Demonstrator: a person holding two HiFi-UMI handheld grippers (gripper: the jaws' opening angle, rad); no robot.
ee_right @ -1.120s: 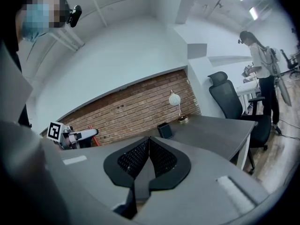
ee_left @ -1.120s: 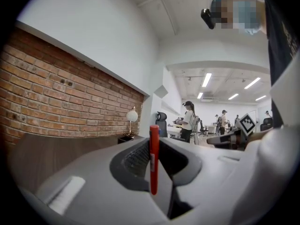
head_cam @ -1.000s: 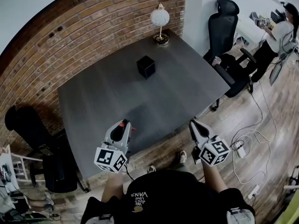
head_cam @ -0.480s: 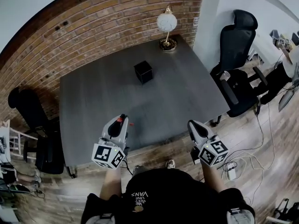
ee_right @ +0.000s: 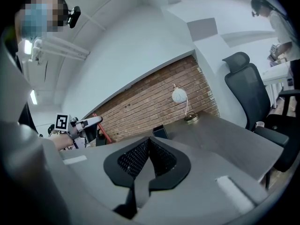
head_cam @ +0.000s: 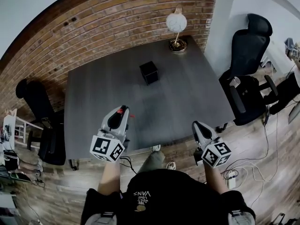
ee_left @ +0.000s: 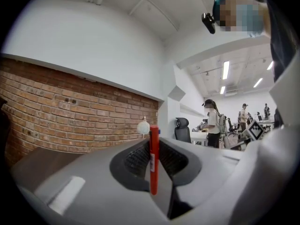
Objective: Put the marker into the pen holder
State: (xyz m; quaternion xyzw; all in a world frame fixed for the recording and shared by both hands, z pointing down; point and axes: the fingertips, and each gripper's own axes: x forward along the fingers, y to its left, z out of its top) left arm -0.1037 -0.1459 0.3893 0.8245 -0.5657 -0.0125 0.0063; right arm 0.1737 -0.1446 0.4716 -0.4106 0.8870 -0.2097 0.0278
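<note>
From the head view you get the whole layout. Your left gripper (head_cam: 121, 114) hangs over the near part of the dark grey table (head_cam: 187, 95). Your right gripper (head_cam: 197, 125) sits off the table's near edge, above the wooden floor (head_cam: 262, 149). The black cube-shaped pen holder (head_cam: 149, 72) stands towards the far side, with the white globe lamp on a brass base (head_cam: 176, 23) in the corner beyond it, against the red brick wall (head_cam: 108, 22). A black mesh office chair (head_cam: 248, 55) stands to your right of the table. Of the slim red marker (ee_left: 153, 158), this view gives you only a small red tip at the left gripper's nose.

The left gripper view shows what the head view cannot: the marker's length and the grip. It stands upright between the two dark ribbed pads, which pinch it near its lower end. Its flat top rises above the jaws, level with the lamp. It is plain red, with a small pale label band partway up. It is in the air, well apart from the pen holder, which this view does not show.

The right gripper view shows the pen holder and the lamp across the table. Its own pads are pressed together with nothing between them.
</note>
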